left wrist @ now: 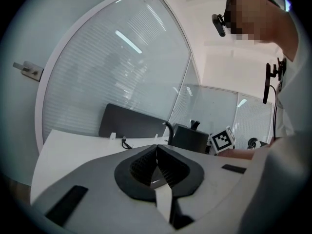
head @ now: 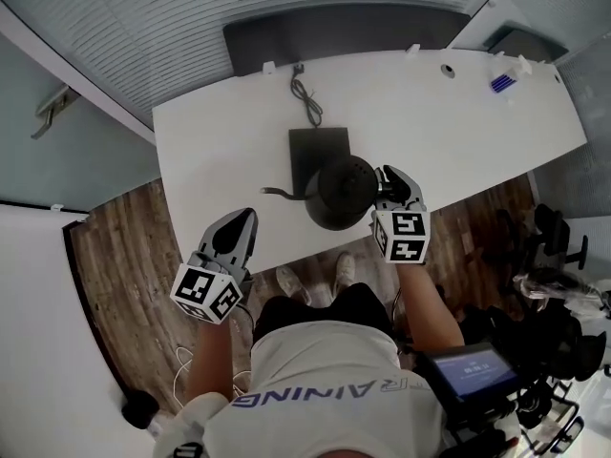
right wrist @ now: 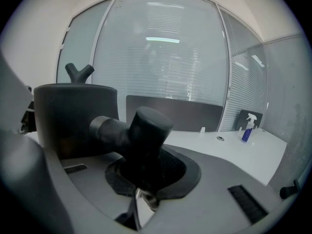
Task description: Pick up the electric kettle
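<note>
Matte black kettle (head: 336,194), cylindrical handle (right wrist: 141,133) in right claw (head: 387,185).

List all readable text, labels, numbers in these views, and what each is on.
"RAINING", upside down, maybe cut off: person's white T-shirt.
Small blue-lit screen by the person's right side: too small to read.
Blue spray bottle: label unreadable.
Black electric kettle: no print visible.
</note>
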Tool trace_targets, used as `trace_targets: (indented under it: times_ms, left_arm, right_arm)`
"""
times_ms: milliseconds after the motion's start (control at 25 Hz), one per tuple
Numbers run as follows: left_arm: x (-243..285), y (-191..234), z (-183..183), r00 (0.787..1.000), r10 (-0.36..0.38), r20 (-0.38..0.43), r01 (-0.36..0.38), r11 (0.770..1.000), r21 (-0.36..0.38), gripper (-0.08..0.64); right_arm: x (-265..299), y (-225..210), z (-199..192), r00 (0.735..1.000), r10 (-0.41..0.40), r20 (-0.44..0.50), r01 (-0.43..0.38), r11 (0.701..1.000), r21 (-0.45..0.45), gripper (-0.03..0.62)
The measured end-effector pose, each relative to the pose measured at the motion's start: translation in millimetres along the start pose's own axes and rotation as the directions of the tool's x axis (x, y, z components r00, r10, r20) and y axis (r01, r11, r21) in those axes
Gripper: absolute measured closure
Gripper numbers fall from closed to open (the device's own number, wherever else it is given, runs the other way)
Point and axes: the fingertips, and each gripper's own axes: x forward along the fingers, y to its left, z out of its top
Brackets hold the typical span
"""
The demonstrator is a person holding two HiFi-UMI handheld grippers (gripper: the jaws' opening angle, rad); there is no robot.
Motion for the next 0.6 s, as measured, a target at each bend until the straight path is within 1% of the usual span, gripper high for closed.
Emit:
trace_targets:
  times_ms: [120,320,480,600]
  left_arm:
    - [-11.5,-0.2,-1.7,1.000,0.016,-0.005,-0.016,1.000,0.016,0.543]
    - [-21.3,-13.3,-1.7,0.999,0.034,0.015,-0.035,0.999,0.029,0.543]
    - [-24.1,-38.1,-4.7,0.999,0.041,0.029,-0.042,0.998,0.037,0.543]
    - [-25.5,-68.9,-8.1,0.998,0.046,0.040,-0.047,0.998,0.030,0.543]
  right_arm:
    - [-23.8,3.4,1.3,1.000,0.016,-0.005,-0.016,1.000,0.011,0.543]
    - [-61.2,-8.7,7.1,1.000,0.012,0.005,-0.012,1.000,-0.017,0.543]
    - [-85.7,-27.2,-1.3,1.000,0.002,0.011,-0.002,1.000,0.003,0.543]
    - [-105.8,-43.1,-9.9,1.000,0.007,0.009,-0.007,1.000,0.002,0.543]
